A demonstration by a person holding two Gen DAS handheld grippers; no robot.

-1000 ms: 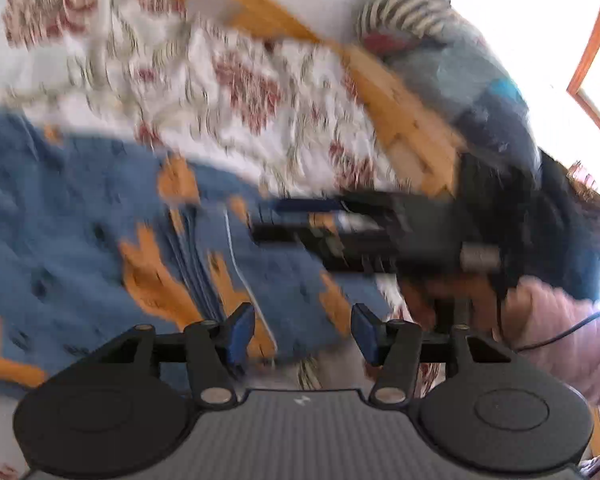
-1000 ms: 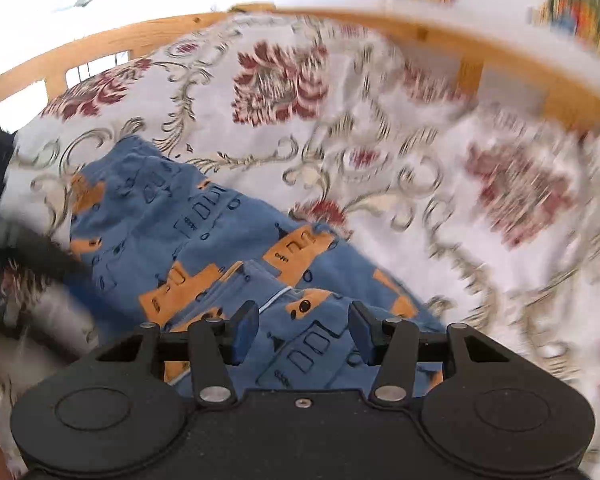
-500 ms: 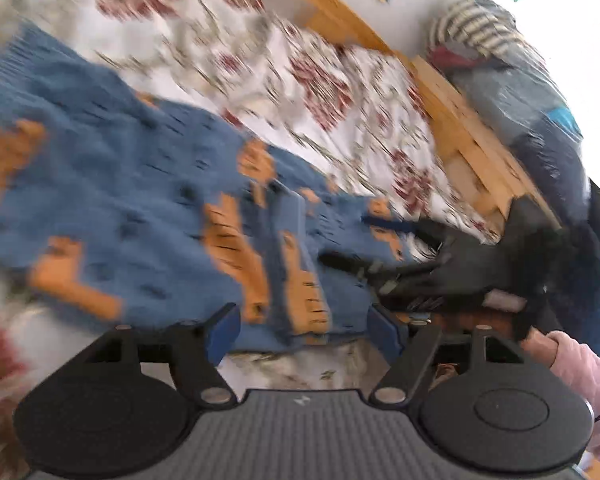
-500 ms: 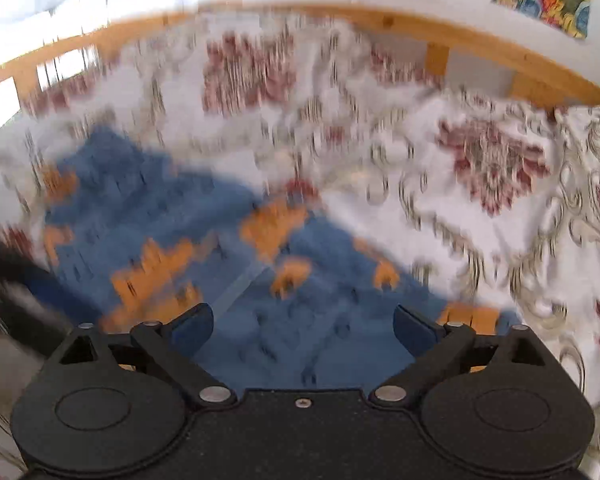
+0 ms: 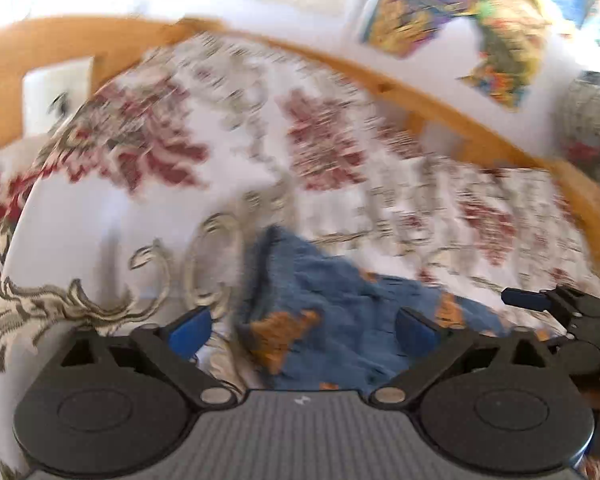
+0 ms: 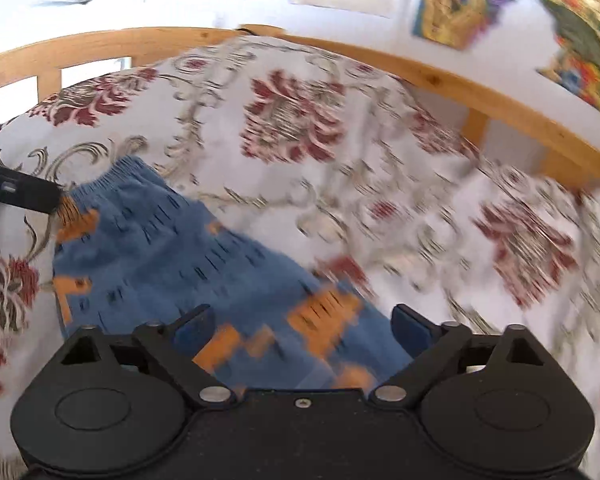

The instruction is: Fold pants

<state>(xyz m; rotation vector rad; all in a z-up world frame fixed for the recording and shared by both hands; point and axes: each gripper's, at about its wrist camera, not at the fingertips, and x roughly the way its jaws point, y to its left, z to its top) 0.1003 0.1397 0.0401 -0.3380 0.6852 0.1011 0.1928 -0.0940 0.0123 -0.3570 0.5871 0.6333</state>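
From your left wrist view, your left claw (image 5: 302,326) has its jaws spread wide, holding nothing, above the blue-and-orange pants (image 5: 340,316) that lie crumpled on the floral bedspread (image 5: 180,168); your right claw (image 5: 540,300) shows at the right edge. From your right wrist view, your right claw (image 6: 302,326) is likewise spread and empty over the pants (image 6: 160,256), flat on the bedspread (image 6: 380,160), with the wooden bed rail (image 6: 460,80) behind

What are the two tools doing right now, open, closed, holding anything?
Left tool: open, holding nothing, with the blue pants between its spread fingers.
Right tool: open, holding nothing, over the pants on the bedspread.
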